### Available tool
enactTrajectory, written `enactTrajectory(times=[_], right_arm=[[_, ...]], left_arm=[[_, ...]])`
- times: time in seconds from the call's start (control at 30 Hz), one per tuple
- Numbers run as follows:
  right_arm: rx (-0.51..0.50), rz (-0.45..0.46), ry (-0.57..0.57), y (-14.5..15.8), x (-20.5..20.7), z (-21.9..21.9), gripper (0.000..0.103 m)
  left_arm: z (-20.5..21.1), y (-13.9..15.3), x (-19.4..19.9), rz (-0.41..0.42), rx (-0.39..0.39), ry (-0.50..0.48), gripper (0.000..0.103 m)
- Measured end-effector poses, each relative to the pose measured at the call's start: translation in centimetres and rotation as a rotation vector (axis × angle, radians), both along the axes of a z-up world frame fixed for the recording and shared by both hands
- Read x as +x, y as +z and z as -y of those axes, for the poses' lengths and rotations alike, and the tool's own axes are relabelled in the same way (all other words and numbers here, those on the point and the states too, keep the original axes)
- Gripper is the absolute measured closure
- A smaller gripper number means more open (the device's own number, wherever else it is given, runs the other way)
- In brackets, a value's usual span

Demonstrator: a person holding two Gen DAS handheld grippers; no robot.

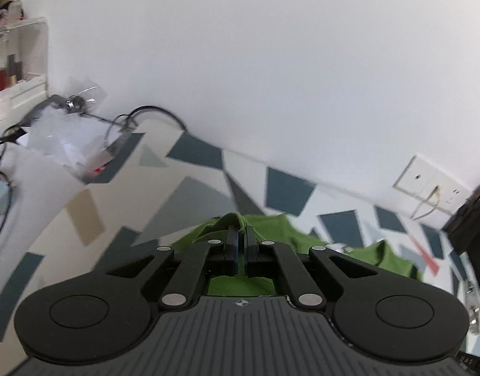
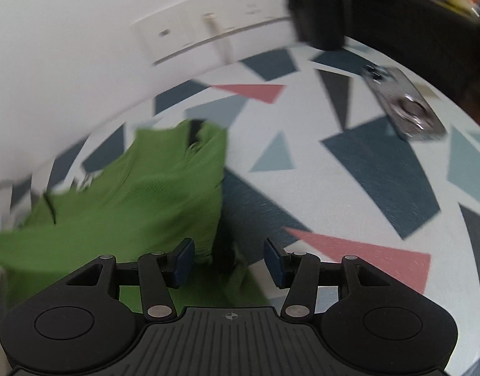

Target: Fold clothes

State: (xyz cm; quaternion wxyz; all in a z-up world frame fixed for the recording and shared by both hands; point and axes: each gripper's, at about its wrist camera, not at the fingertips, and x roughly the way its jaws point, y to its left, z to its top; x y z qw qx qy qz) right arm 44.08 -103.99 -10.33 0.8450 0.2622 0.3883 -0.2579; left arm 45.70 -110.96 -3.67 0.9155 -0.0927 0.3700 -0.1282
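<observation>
We noted the left gripper (image 1: 240, 244) clamped on a raised fold of the green garment (image 2: 139, 194). The right gripper (image 2: 229, 261) stood open, cloth edge just left between its pads, apparently ungripped; blur obscured contact with the patterned table (image 2: 349, 169).

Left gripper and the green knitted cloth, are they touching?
Touching. The left wrist view shows the left gripper with jaws shut, pinching a raised fold of the green knitted cloth.

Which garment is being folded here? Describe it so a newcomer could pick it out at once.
Start from the tablecloth patterned with dark blue, grey and pink triangles. On it lies a green garment, one edge pinched in the shut left gripper. It is the only plain green, ribbed cloth there.
</observation>
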Motion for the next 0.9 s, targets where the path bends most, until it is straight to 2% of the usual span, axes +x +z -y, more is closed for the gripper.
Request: enactTrajectory(times=[0.07, 0.17, 0.3, 0.33, 0.37, 0.43, 0.5, 0.53, 0.57, 0.63, 0.77, 0.9], right_arm=[[-0.021, -0.009, -0.024, 0.0, 0.4, 0.0, 0.057], [0.034, 0.051, -0.083, 0.4, 0.9, 1.8, 0.058], [-0.012, 0.117, -0.054, 1.7, 3.7, 3.6, 0.063], [-0.019, 0.124, -0.035, 1.8, 4.6, 3.8, 0.068], [-0.011, 0.13, -0.014, 1.7, 5.6, 4.1, 0.079], [0.025, 0.138, 0.021, 1.2, 7.3, 4.7, 0.084], [0.046, 0.088, 0.012, 0.4, 8.8, 5.1, 0.083], [0.049, 0.056, 0.003, -0.1, 9.2, 5.3, 0.081], [0.053, 0.027, -0.003, -0.8, 9.6, 5.4, 0.08], [0.047, -0.006, -0.01, -1.5, 10.0, 5.3, 0.078], [0.033, -0.027, -0.029, -1.7, 10.0, 5.1, 0.071], [0.024, -0.021, -0.031, -1.1, 9.6, 5.0, 0.071]], left_arm=[[-0.4, -1.8, 0.0, -0.057, 0.017, 0.007, 0.1], [-0.2, -4.6, -0.2, -0.104, 0.077, -0.005, 0.1], [0.0, -6.2, -0.8, -0.106, 0.121, -0.006, 0.1], [0.1, -6.3, -0.9, -0.101, 0.133, -0.008, 0.1], [0.1, -6.5, -0.8, -0.1, 0.145, -0.008, 0.1], [0.2, -6.6, -0.7, -0.107, 0.169, -0.009, 0.099], [0.4, -6.7, -0.4, -0.125, 0.196, -0.015, 0.097], [0.5, -6.7, -0.3, -0.134, 0.21, -0.018, 0.089], [0.6, -6.3, -0.4, -0.116, 0.22, -0.018, 0.077], [0.7, -5.3, -0.8, -0.065, 0.239, -0.017, 0.061], [1.7, -3.7, -0.8, 0.012, 0.262, -0.046, 0.06], [3.1, -4.9, 0.2, -0.031, 0.273, -0.099, 0.06]])
